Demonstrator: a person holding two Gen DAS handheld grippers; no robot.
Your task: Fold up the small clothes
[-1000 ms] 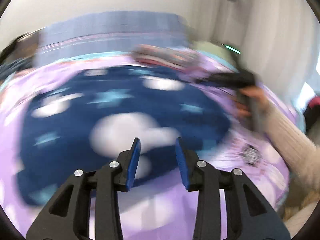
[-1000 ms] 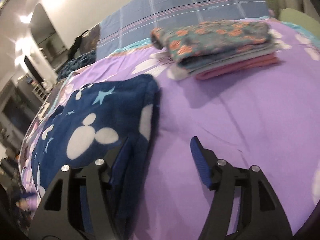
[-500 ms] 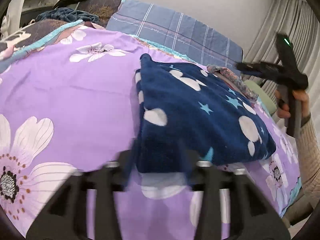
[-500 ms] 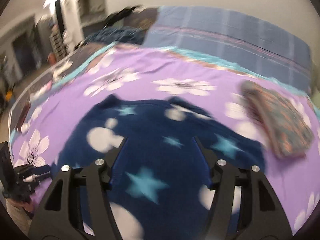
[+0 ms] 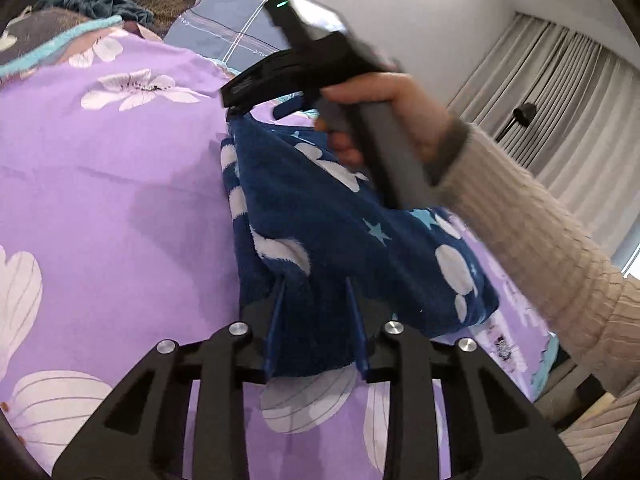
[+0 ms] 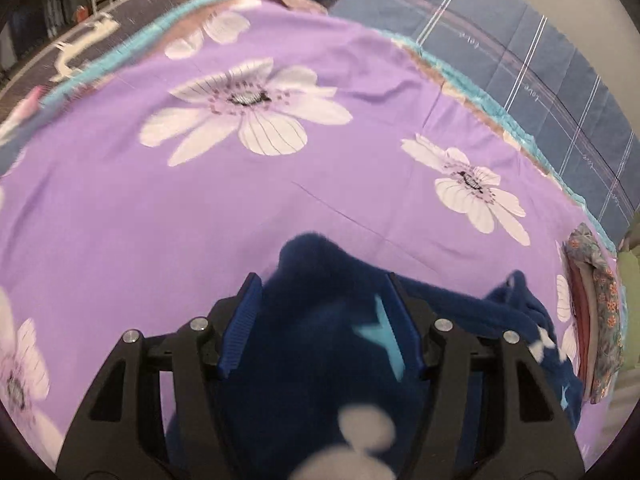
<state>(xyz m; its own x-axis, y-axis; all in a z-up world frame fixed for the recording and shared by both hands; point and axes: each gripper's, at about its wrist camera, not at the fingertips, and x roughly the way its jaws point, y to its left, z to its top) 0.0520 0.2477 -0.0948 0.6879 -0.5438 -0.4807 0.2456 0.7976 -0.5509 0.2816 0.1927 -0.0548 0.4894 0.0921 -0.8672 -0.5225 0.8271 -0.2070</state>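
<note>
Purple flowered bedspread under pale wall, grey curtains

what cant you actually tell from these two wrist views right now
- Right wrist view: whether the right gripper is pressing the navy fleece garment; the jaws have just been closing and the cloth between them is blurred.
- Left wrist view: the garment's far side, hidden by the person's hand and sleeve.
- Right wrist view: the folded pile is cut off at the frame edge; its count is unreadable.
</note>
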